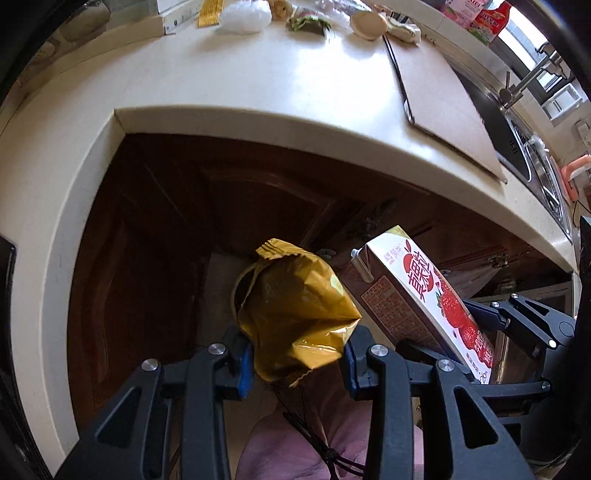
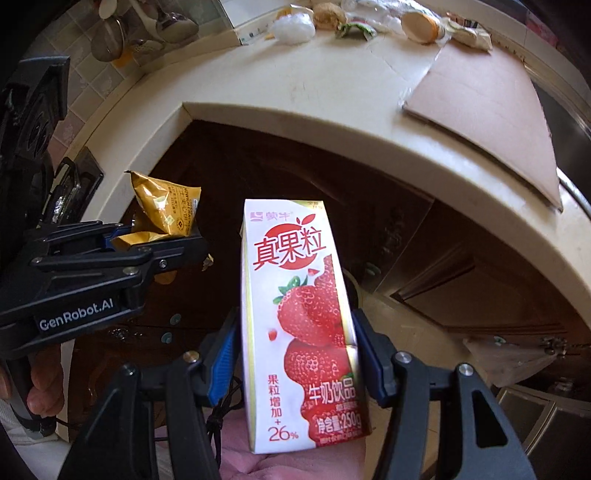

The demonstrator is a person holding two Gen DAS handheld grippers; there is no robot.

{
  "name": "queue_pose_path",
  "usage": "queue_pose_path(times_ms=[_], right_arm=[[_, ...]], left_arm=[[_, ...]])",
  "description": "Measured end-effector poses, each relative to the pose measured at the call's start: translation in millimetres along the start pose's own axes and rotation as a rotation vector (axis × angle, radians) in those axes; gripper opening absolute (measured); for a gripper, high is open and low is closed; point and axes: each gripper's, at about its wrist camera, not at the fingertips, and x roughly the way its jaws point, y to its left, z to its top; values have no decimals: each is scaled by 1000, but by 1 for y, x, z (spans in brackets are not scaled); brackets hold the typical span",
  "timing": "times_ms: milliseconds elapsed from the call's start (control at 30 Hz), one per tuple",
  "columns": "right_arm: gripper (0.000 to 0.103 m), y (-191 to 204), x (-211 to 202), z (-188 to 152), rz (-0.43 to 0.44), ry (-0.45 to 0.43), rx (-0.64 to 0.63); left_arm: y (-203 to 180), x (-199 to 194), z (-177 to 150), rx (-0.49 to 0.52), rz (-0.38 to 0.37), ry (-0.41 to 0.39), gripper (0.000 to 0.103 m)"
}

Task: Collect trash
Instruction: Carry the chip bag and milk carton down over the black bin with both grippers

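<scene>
My left gripper [image 1: 299, 354] is shut on a crumpled gold snack wrapper [image 1: 295, 310] and holds it in the air below the counter's front edge. A round dark bin opening [image 1: 240, 291] shows partly behind the wrapper. My right gripper [image 2: 295, 350] is shut on a white and red strawberry milk carton [image 2: 299, 317], upright, next to the left gripper. The carton also shows in the left wrist view [image 1: 424, 295], and the wrapper in the right wrist view [image 2: 162, 206]. More trash [image 1: 306, 22] lies at the back of the cream counter [image 1: 258, 85].
A cardboard sheet [image 1: 443, 92] lies on the counter beside the steel sink [image 1: 532, 155] and tap. Dark wooden cabinet doors [image 1: 240, 206] stand under the counter. Pink cloth [image 1: 295, 443] is below the grippers.
</scene>
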Motion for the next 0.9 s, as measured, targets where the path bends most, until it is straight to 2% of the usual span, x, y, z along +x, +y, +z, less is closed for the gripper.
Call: queue_pose_path(times_ms=[267,500,533,600,633,667,900], right_arm=[[58,-33,102,-35,49,167,143],[58,-62,196,-62,50,312,261],[58,-64,206,-65,49,323,273],[58,-71,224,-69,51,342,295],[58,-73,230,-69,51,347,300],[58,-77,237,-70,48,351,305],[58,-92,281,-62,45,400,331]], left_arm=[[3,104,-17,37,62,144,36],[17,201,-24,42,76,268,38],[18,214,-26,40,71,279,43],[21,237,-25,40,65,304,58],[23,246,-26,44,69,303,71],[24,254,-29,49,79,296,76],[29,296,-30,61,149,302,76]])
